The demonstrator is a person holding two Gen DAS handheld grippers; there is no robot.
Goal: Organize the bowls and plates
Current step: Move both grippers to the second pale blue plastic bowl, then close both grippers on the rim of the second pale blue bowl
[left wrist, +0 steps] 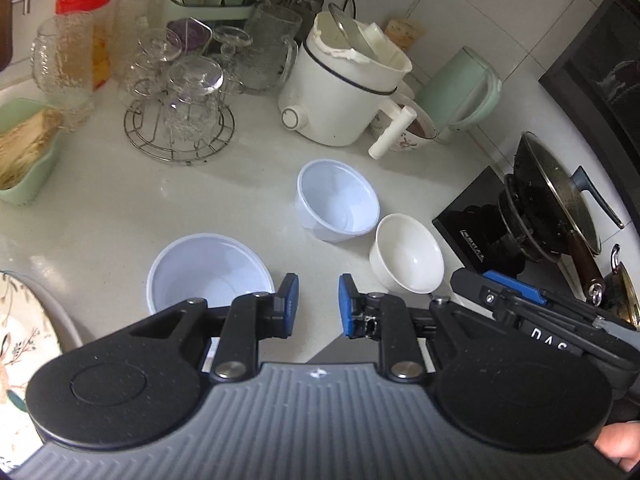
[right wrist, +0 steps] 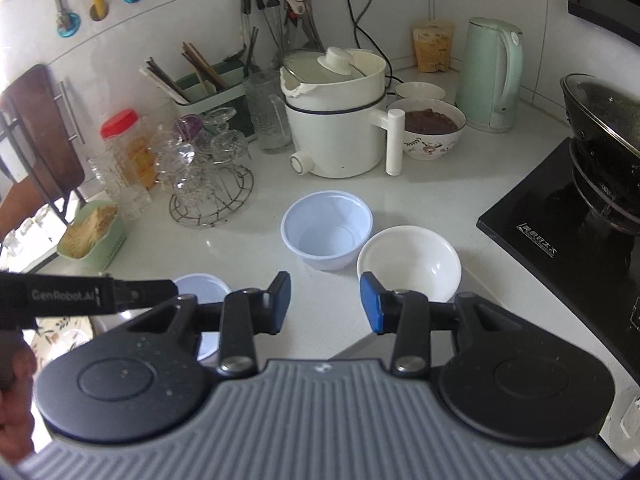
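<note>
Seen from the left wrist, the left gripper (left wrist: 318, 306) hangs over the pale countertop (left wrist: 120, 208) with its blue pads a narrow gap apart and nothing between them — only bare counter shows through the gap. Far off to its left, at the picture's edge, lies a floral plate (left wrist: 20, 344). Just left of the left finger, partly hidden behind it, sits a wide plastic bowl (left wrist: 208, 268), upright and empty. Ahead of the gripper and slightly right stands a taller plastic bowl (left wrist: 338, 200), also empty, and just right of that, near the right finger, a white ceramic bowl (left wrist: 408, 256); the two look almost touching, though I cannot tell whether they meet. Farther right the tip of the right gripper (left wrist: 516, 292) comes in from the side, near the ceramic bowl.

From the right wrist, the right gripper (right wrist: 325, 302) is held with its pads partly open, a moderate gap, gripping nothing. To its left the other tool's black body crosses the frame, with the wide plastic bowl (right wrist: 200, 284) just behind it. Straight ahead of the gap sits the taller plastic bowl (right wrist: 326, 232); the white ceramic bowl (right wrist: 410, 264) lies just beyond the right finger. Behind them stand a white electric pot (right wrist: 340, 128), a patterned bowl of dark food (right wrist: 432, 130) and a green kettle (right wrist: 490, 76) — to the far right, a black cooktop (right wrist: 560, 220).
</note>
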